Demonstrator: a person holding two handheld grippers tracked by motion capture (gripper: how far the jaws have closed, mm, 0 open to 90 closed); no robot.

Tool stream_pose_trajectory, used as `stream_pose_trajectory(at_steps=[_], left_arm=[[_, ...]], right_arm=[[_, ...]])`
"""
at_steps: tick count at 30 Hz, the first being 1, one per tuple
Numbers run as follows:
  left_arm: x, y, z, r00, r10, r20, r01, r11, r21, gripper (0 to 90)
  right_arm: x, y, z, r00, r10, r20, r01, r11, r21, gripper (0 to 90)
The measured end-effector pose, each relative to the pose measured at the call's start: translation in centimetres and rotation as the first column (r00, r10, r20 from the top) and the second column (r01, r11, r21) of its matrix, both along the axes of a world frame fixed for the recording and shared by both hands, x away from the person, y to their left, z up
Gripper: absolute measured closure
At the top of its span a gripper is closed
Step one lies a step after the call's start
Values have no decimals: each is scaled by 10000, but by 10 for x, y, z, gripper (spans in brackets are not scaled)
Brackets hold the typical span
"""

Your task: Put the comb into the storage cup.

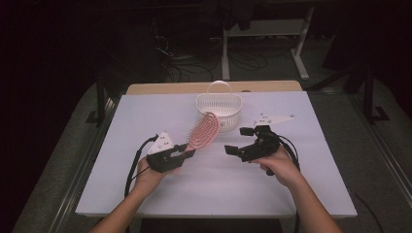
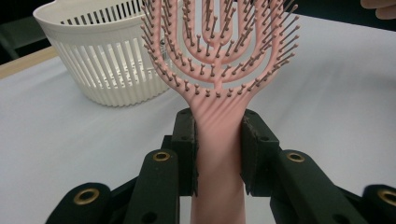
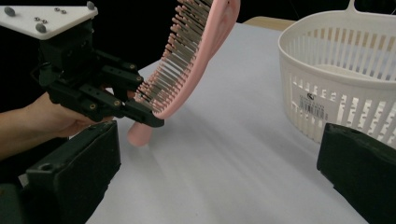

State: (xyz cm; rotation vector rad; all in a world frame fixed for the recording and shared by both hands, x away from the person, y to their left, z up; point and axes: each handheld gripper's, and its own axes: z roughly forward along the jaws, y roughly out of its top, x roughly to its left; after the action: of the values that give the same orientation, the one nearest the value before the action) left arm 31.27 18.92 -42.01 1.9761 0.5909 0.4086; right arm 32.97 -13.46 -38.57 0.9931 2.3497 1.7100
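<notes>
A pink vented hairbrush [image 1: 204, 130] is held by its handle in my left gripper [image 1: 187, 153], whose jaws press on both sides of the handle [image 2: 218, 140]. The brush head tilts up toward a white slatted basket [image 1: 219, 106] with a handle at the table's far middle. In the right gripper view the brush [image 3: 196, 51] rises off the table, bristles facing the left gripper's body. My right gripper [image 1: 238, 141] is to the right of the brush, open, with nothing between its jaws [image 3: 215, 172]. The basket [image 3: 345, 79] is close to its right jaw.
The white table [image 1: 218, 179] carries just the basket and the brush. A wooden edge [image 1: 160, 88] runs behind it. Beyond stand a desk frame's legs [image 1: 301, 48] and cables on a dark floor. Black cables trail from both grippers.
</notes>
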Motion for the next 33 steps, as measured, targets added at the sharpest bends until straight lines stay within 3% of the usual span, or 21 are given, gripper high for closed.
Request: stream_pose_trajectory(at_steps=[18, 33], left_arm=[[0, -6, -1, 9992, 357, 196, -353, 9992, -210, 706], [0, -13, -2, 9991, 319, 268, -314, 9993, -218, 706]], right_arm=[[16, 18, 5, 9999, -86, 97, 83, 9994, 346, 0], [24, 30, 11, 9998, -46, 167, 34, 9975, 711, 0]])
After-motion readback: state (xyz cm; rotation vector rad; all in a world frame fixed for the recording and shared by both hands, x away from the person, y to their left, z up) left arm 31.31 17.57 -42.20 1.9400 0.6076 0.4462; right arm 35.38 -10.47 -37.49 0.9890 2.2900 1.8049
